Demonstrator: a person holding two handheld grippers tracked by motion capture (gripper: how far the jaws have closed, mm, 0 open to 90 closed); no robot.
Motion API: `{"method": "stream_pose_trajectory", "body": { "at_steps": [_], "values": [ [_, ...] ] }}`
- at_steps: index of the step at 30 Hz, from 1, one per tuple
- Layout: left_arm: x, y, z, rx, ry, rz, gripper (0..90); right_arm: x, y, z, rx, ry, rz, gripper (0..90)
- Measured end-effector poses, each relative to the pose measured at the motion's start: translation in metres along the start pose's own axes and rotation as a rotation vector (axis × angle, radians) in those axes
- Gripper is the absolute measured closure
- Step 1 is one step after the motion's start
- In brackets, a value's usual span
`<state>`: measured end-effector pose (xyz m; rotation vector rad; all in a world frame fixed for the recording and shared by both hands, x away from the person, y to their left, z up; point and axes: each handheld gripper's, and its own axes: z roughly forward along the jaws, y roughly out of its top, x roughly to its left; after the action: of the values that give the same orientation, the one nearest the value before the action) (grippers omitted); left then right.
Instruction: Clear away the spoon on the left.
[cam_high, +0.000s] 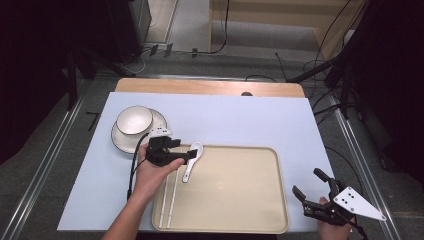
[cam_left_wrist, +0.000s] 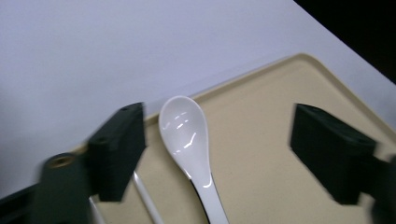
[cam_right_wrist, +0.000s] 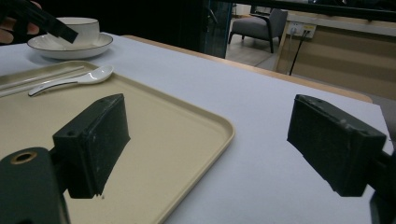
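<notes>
At the far left of the table (cam_high: 215, 117), covered in a pale blue sheet, a white ceramic bowl with a dark rim (cam_high: 134, 120) sits on a matching white saucer (cam_high: 120, 137), just behind the left hand-held gripper (cam_high: 189, 155). That left hand-held gripper, gripped in the person's left hand (cam_high: 155, 172), hovers low over the near-left corner of a beige rectangular plastic tray (cam_high: 235, 195), its black jaws spread wide and holding nothing. In the left gripper view, the glossy white ceramic soup spoon (cam_left_wrist: 187, 140) lies between those spread jaws, closer to the left one, its bowl resting by the tray's rim and its handle running back toward the gripper. Just beside the spoon, on the hand's side, a pair of pale chopsticks (cam_high: 169, 197) lies lengthwise along the tray's left edge. The rest of the tray stretches bare to the right. Well apart from it all, off the tray's near-right corner, the right hand-held gripper (cam_high: 312, 192) is held low by the table's edge, its grey three-cornered plate on top; its jaws also stand wide apart and empty, with the tray corner ahead of its left jaw in the right gripper view.
</notes>
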<state>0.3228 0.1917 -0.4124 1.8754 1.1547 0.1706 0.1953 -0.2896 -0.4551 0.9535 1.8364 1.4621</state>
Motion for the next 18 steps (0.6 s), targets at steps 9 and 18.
{"method": "stream_pose_trajectory", "body": {
  "at_steps": [9,18],
  "values": [
    [0.021,0.006,-0.026,-0.045,-0.014,-0.002,0.0,0.0,-0.002,-0.001,0.003,0.001,0.002,13.0],
    [0.044,0.008,-0.044,-0.065,0.058,-0.01,0.0,0.001,-0.001,-0.002,0.005,-0.004,0.002,13.1]
  ]
}}
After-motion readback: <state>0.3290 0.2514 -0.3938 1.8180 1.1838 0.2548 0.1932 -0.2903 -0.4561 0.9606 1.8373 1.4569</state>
